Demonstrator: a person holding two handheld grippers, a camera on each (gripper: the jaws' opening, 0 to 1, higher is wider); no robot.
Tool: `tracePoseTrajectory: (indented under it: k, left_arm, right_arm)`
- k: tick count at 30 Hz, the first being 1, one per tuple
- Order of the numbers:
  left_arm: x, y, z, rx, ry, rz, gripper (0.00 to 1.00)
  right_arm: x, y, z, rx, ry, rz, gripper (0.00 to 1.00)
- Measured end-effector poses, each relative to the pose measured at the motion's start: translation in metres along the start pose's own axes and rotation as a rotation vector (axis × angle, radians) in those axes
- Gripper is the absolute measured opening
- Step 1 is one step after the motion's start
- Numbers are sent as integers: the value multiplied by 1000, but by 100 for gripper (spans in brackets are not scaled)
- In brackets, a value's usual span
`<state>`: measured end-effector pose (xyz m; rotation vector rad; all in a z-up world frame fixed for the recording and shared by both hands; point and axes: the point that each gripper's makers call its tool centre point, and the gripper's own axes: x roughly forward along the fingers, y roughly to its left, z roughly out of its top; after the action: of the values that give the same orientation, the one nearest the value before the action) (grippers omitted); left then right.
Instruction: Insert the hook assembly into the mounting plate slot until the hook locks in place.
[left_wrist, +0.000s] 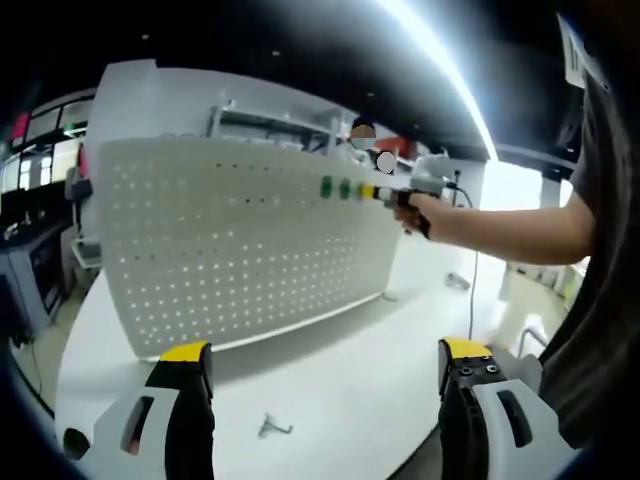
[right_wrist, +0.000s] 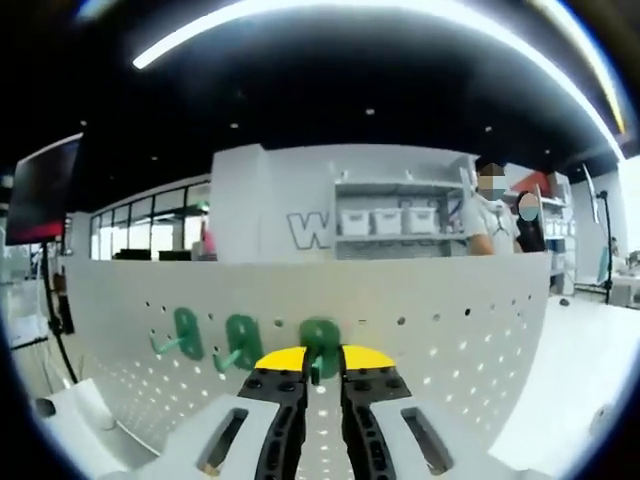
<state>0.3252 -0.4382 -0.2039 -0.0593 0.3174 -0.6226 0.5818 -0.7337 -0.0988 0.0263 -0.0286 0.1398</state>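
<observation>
left gripper view: white pegboard (left_wrist: 240, 250) standing upright on white worktop (left_wrist: 340, 390), slightly tilted in frame. left hand-held gripper (left_wrist: 325, 375) low in front of board, yellow-tipped jaws spread wide, nothing between them. small metal hook (left_wrist: 272, 428) lying loose on worktop between the jaws, near the bottom edge. two green hooks (left_wrist: 335, 188) seated in upper row of board. right hand-held gripper (left_wrist: 398, 196) reaching in from the right at that same row, held in person's hand (left_wrist: 428, 212), forearm extended; jaw state not readable from here.

right gripper view: right hand-held gripper (right_wrist: 322, 378) pressed up to pegboard (right_wrist: 440, 350), yellow-tipped jaws nearly closed, pinching third green hook (right_wrist: 319, 340) against board face. whether hook sits fully in its holes: cannot tell. two more green hooks (right_wrist: 215, 340) mounted in same row, just to the left, pegs pointing down-left. shelving with white bins (right_wrist: 390, 220) and two people behind board, well apart from it.
</observation>
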Motion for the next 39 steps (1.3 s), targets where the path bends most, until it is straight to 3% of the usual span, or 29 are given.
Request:
tracePoseTrajectory:
  k: [6,7,9,18,26,29,33,36,39]
  left_arm:
    - [-2,-3,-2,0,7,-3,95]
    - [-2,-4,-2,5,6,-4,95]
    - [-3,-5,-4,43,23,0,95]
    - [-5,-6,-21,4,56,-5,95]
    - [-8,-5,-29,-31,69,-12,96]
    - [-8,-6,-32,-47,75,-23,97]
    - [-8,-6,-38,-46,97,-26,97]
    - [-7,-9,-45,-54,120,-35,97]
    - [-8,-9,-50,-59,137,-33,97]
  right_arm:
    - [-9,6,14,-27,-21,11,13]
    - [-12,4,15,-95,-19,6,13]
    - [-16,6,12,-143,-3,9,14]
    - [-53,5,-7,-100,43,27,22]
    - [-105,22,-41,-68,106,63,24]
    - [-126,41,-68,-94,175,117,24]
    - [-144,54,-104,-28,253,149,27]
    - [-160,79,-133,16,336,214,31]
    - [-173,101,-147,31,381,265,35]
